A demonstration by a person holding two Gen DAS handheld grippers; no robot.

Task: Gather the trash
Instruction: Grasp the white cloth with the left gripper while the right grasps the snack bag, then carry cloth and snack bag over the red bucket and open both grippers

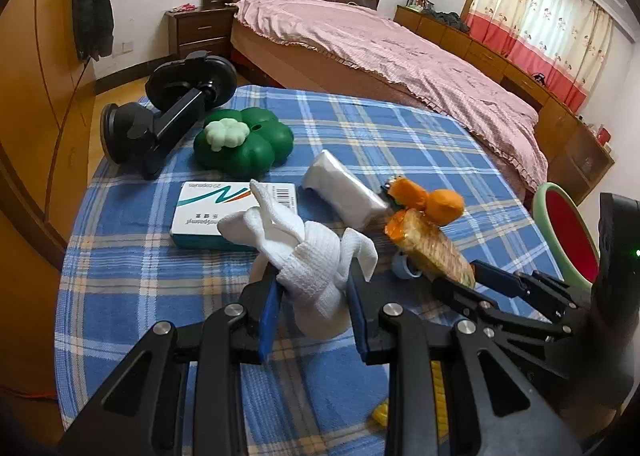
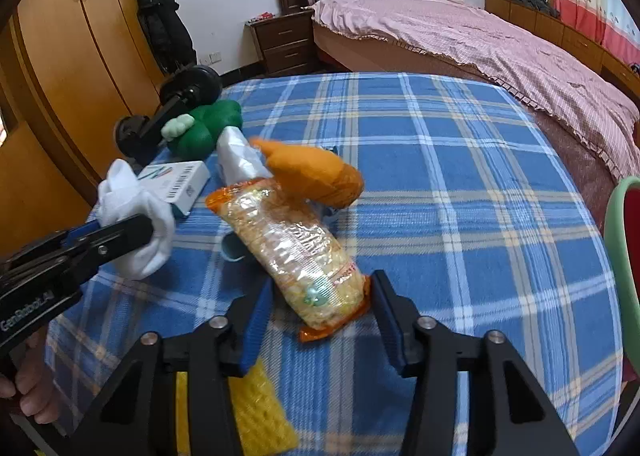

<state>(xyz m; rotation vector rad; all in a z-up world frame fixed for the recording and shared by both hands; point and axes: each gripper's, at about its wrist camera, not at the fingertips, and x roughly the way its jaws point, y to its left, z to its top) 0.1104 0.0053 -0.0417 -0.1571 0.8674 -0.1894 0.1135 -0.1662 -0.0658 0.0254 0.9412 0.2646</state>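
Left view: the left gripper (image 1: 314, 282), low centre, is clamped on a crumpled white tissue (image 1: 316, 256), lifted over the plaid table (image 1: 400, 128). The snack packet (image 1: 434, 248) lies to its right.

Right view: the right gripper (image 2: 320, 310), bottom centre, straddles the packet's (image 2: 296, 252) near end; I cannot tell whether its pads (image 2: 256, 320) touch it. The tissue (image 2: 136, 212) sits at mid-left.

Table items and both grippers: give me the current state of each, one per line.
Left gripper: jaws shut on the white cloth, which is held up off the table.
Right gripper: jaws around the end of the snack packet, contact unclear.
Snack packet: sealed, lying flat.
Medicine box: closed, lying flat.
Tissue pack: lying on its side.
Green clover case: closed.
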